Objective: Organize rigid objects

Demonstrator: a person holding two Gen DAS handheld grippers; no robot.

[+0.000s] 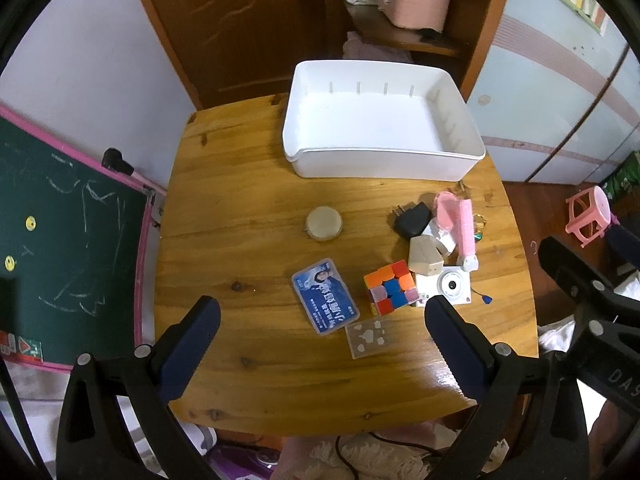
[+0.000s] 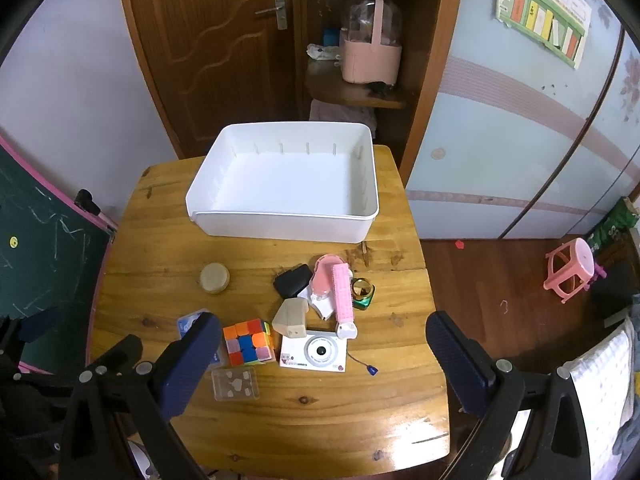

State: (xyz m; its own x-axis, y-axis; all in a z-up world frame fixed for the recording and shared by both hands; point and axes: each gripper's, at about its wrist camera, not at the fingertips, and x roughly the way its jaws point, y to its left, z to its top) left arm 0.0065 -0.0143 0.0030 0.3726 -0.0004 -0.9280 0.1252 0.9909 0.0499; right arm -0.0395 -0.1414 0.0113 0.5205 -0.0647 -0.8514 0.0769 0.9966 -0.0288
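Both grippers hang above the near edge of the wooden table (image 1: 248, 184), jaws spread wide and holding nothing: the left gripper (image 1: 322, 324) sits over the near left part, the right gripper (image 2: 324, 340) over the near right. At the far side of the table stands a white bin (image 1: 382, 164), with only bare floor showing inside it. All the loose things lie on the table nearer than the bin. A round tin (image 1: 324, 222) sits alone, left of the rest and well apart from the bin. Nearer, a blue card case (image 1: 325, 295) lies flat at a slant, and a small clear box (image 1: 369, 337) lies just beside its near right corner. Right of the case is a puzzle cube (image 1: 390, 287), and touching the cube's right side is a white toy camera (image 2: 314, 351), lens up, with a thin cord ending in a blue tab (image 2: 372, 369) trailing to its right. A beige block (image 2: 290, 318) leans on the camera's far edge. Beyond it is a heap: a black plug (image 1: 412, 220), some white pieces, a pink dish (image 2: 326, 276) and a pink comb (image 2: 344, 292) lying across them. A small gold and green thing (image 2: 363, 293) sits just right of the comb; what it is cannot be told.
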